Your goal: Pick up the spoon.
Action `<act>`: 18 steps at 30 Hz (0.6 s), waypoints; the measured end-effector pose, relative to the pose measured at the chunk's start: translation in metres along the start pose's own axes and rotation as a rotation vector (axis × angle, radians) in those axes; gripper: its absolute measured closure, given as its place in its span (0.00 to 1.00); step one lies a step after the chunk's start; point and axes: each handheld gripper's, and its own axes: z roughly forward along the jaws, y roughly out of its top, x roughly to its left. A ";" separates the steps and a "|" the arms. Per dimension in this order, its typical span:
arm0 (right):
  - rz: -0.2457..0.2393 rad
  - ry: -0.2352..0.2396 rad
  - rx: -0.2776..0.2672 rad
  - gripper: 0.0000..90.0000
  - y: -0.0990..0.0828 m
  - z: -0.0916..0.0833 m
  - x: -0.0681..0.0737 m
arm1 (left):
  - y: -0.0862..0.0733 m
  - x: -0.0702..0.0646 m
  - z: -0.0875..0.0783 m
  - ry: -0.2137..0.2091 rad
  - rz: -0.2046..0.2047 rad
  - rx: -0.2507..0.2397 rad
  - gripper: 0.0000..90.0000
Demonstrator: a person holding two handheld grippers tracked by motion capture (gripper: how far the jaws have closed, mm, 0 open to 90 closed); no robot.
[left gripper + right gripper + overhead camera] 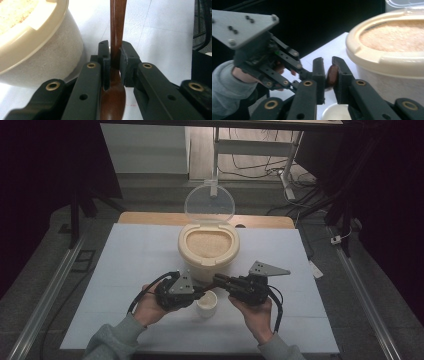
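while the high view places both grippers at 6 o'clock of the rice container (208, 245), above a small cup (207, 303), the left gripper view shows the left gripper (114, 56) clamped on a brown spoon (117, 30); the right gripper view shows the right gripper (327, 71) pinching its end.

surface: table (150, 255) under a white sheet, wooden edge showing at the far side | standing on it: cream container of grain (208, 251), clear lid (209, 204) standing open behind | sitting just in front of the container: small white cup (207, 303)
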 end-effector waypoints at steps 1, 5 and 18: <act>-0.008 0.003 -0.002 0.92 0.000 0.000 0.001 | 0.000 0.000 0.000 0.000 -0.001 -0.001 0.88; -0.029 0.014 -0.022 0.92 0.002 0.000 0.004 | 0.000 0.000 -0.003 0.000 0.001 -0.017 0.88; -0.029 0.026 -0.089 0.92 0.004 -0.009 -0.001 | -0.008 0.003 -0.012 0.046 -0.101 -0.117 0.61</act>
